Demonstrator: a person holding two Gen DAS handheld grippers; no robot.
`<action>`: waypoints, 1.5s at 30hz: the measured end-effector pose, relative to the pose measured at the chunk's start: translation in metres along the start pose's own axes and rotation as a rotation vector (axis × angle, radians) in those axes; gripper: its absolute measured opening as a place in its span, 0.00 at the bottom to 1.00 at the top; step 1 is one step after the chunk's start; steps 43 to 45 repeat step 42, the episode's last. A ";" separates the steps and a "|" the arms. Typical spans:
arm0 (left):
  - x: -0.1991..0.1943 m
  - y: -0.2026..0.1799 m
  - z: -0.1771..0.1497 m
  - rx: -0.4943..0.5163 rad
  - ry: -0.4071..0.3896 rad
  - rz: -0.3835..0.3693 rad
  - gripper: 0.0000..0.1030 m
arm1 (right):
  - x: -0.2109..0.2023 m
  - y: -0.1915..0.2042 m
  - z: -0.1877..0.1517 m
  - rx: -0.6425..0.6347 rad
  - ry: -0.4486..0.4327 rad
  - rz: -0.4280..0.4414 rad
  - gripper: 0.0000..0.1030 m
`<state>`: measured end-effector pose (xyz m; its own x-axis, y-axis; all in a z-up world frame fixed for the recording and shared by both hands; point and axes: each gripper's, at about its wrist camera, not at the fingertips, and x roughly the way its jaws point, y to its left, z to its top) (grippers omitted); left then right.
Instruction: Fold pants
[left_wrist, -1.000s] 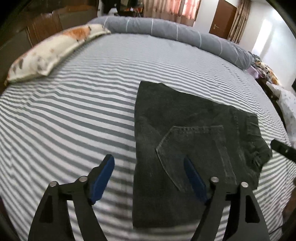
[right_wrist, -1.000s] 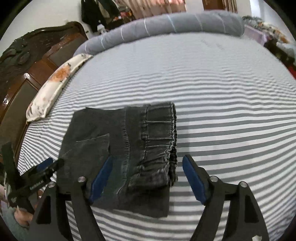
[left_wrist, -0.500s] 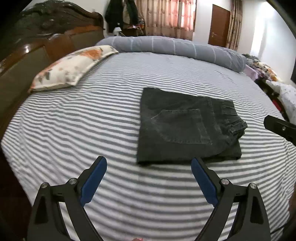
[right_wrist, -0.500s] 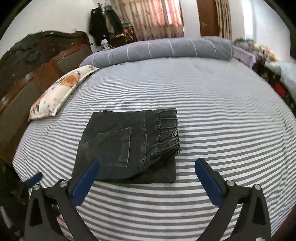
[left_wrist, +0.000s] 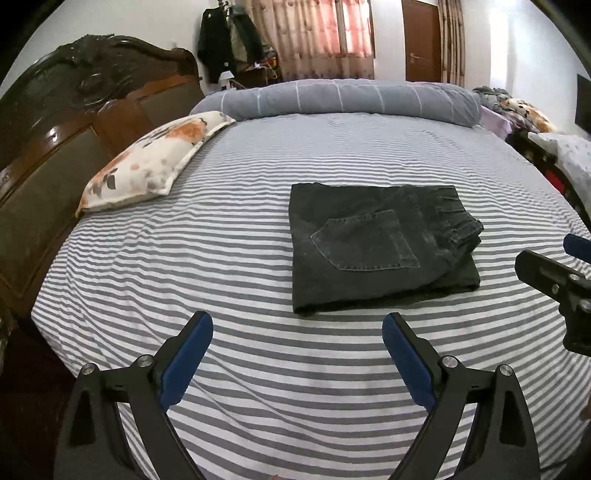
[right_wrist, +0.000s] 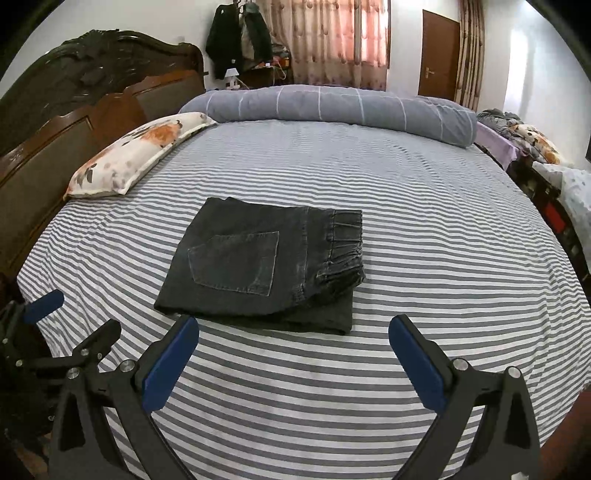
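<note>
Folded dark denim pants (left_wrist: 376, 247) lie flat on the striped bed sheet (left_wrist: 229, 266), back pocket (right_wrist: 236, 262) facing up and the elastic waistband (right_wrist: 345, 247) on the right side of the bundle. The left hand-held gripper (left_wrist: 297, 354) hangs above the sheet just in front of the pants, its blue pads (left_wrist: 184, 360) spread wide with only sheet between them. The right hand-held gripper (right_wrist: 293, 360) hangs likewise, jaws wide apart and gripping nothing. A floral pillow (left_wrist: 151, 162) rests near the wooden headboard (left_wrist: 74, 122); a rolled grey duvet (right_wrist: 332, 109) lies along the far edge
</note>
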<state>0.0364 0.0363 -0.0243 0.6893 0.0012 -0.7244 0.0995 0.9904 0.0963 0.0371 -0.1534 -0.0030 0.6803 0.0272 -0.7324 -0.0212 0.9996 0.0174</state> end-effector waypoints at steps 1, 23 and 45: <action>-0.001 0.001 0.000 -0.007 0.006 -0.006 0.90 | 0.000 0.000 0.000 0.001 0.000 -0.004 0.99; -0.007 -0.002 -0.007 0.023 0.011 -0.026 0.90 | -0.003 0.016 -0.017 -0.056 0.045 -0.038 0.99; -0.006 -0.004 -0.007 0.035 0.006 -0.025 0.90 | 0.000 0.015 -0.027 -0.059 0.065 -0.028 0.99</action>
